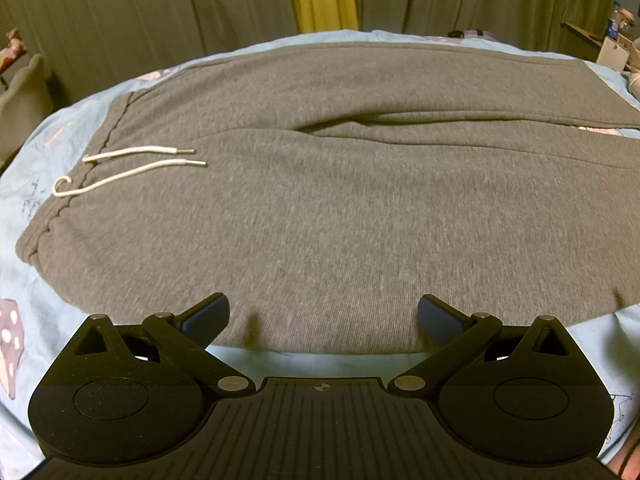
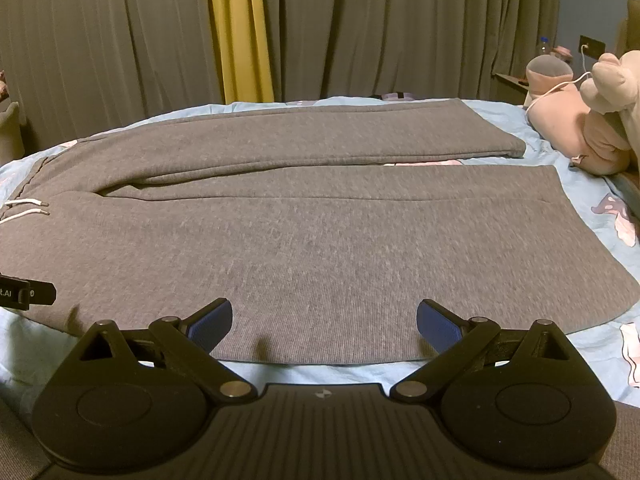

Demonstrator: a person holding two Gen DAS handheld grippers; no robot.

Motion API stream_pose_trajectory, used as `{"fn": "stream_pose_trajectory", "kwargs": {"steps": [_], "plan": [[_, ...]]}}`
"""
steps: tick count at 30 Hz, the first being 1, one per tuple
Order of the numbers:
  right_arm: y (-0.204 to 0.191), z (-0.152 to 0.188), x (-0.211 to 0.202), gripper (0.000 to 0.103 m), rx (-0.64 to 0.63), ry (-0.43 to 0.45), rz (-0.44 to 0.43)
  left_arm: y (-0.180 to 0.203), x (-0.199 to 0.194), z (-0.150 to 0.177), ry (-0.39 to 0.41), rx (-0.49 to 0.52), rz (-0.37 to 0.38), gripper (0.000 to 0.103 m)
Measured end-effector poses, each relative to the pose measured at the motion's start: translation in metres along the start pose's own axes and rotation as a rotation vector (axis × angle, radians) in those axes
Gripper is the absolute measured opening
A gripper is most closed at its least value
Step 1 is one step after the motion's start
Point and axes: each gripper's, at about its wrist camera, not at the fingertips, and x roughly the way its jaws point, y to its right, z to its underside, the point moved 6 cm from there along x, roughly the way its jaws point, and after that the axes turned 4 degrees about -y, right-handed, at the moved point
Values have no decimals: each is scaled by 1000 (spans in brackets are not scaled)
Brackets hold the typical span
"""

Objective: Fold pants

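Grey sweatpants [image 1: 320, 208] lie flat on a light blue bedsheet [image 1: 24, 280], waistband to the left, both legs running right. Two white drawstrings [image 1: 140, 160] lie on the waist. In the right wrist view the pants [image 2: 320, 240] show both leg ends at the right. My left gripper [image 1: 323, 320] is open and empty, just above the near edge of the pants by the waist. My right gripper [image 2: 324, 322] is open and empty over the near edge of the near leg. The left gripper's tip [image 2: 28, 292] shows at the left edge of the right wrist view.
Grey and yellow curtains [image 2: 240, 32] hang behind the bed. A pink plush toy [image 2: 580, 120] with a white cable lies at the right end of the bed. A nightstand with a bottle [image 2: 543, 46] stands beyond it. The sheet [image 2: 600, 344] surrounds the pants.
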Motion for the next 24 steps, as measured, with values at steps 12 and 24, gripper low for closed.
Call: {"fn": "stream_pose_trajectory", "kwargs": {"steps": [12, 24], "plan": [[0, 1, 0, 99, 0, 1, 0, 1, 1, 2, 1, 1, 0, 103], [-1, 0, -1, 99, -12, 1, 3, 2, -1, 4, -2, 2, 5, 103]]}}
